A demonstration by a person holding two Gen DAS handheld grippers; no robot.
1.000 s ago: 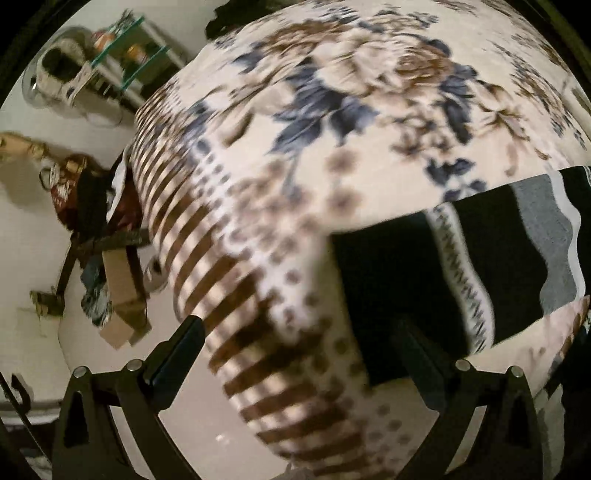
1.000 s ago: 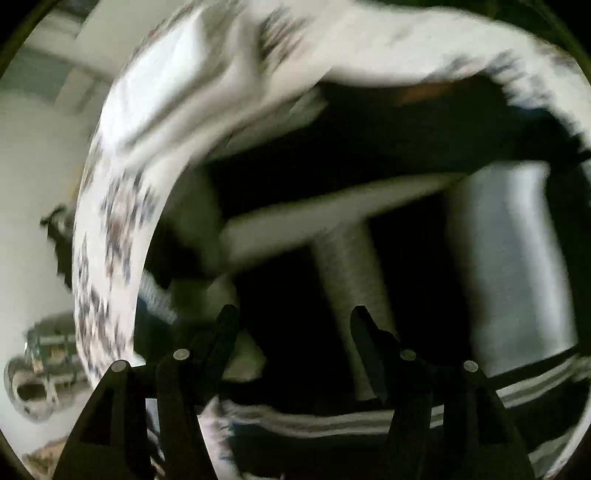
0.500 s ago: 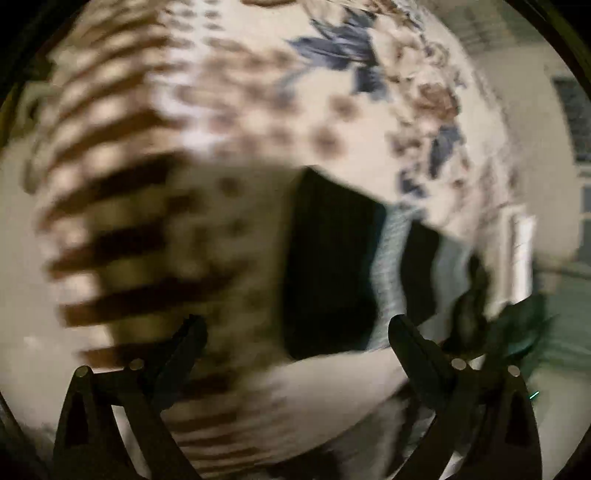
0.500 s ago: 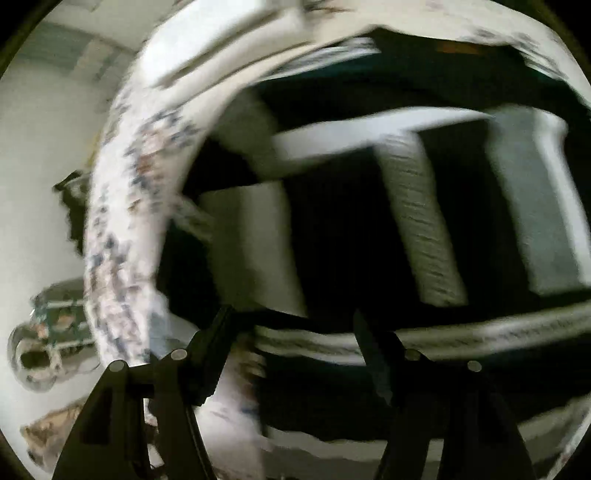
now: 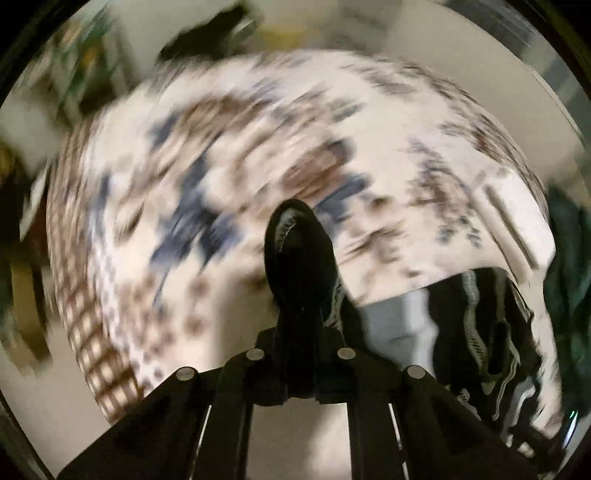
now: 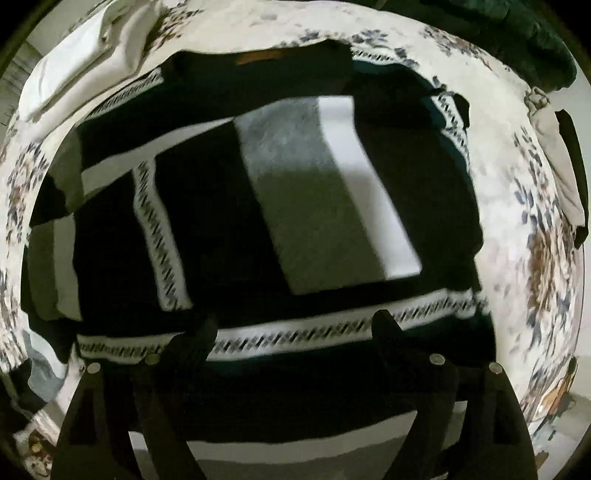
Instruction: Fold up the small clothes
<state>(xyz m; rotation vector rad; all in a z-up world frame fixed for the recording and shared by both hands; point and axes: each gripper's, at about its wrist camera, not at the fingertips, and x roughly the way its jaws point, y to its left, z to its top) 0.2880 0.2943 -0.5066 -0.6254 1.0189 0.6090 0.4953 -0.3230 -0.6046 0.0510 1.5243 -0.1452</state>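
A black garment with grey, white and patterned stripes (image 6: 295, 192) lies spread on a floral bedspread (image 6: 517, 177). In the right wrist view my right gripper (image 6: 295, 328) is open, just above the garment's near patterned stripe. In the left wrist view my left gripper (image 5: 299, 291) is shut on a black fold of the garment (image 5: 299, 243), lifted above the bed; the rest of the garment (image 5: 472, 328) hangs bunched at the lower right. This view is blurred by motion.
A folded white cloth (image 6: 85, 62) lies at the bed's far left corner, and also shows in the left wrist view (image 5: 513, 218). A dark green item (image 6: 524, 33) lies at the far right. The bedspread (image 5: 221, 166) edge drops to a pale floor (image 5: 44, 398).
My left gripper has shut on an edge of the garment and swung with it. My right gripper has drawn back, still open; the garment now lies flatter under it.
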